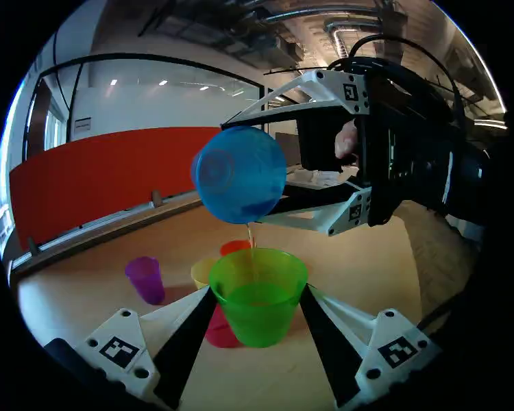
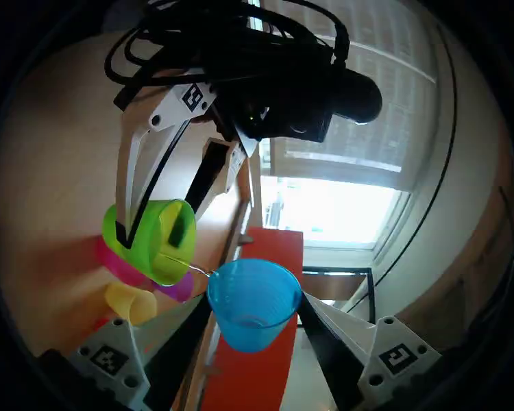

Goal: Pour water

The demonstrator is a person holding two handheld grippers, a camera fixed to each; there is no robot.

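Left gripper view: the left tool (image 1: 257, 293) pinches an upright green cup (image 1: 257, 318), a finger pressed on each side. I cannot tell whether the cup rests on the table (image 1: 373, 267). Just above it, the right tool (image 1: 242, 172) clamps a tipped blue cup (image 1: 240, 175). A thin stream of water (image 1: 251, 240) falls from its rim into the green cup. A purple cup (image 1: 145, 277) and a yellow cup (image 1: 202, 270) stand behind.
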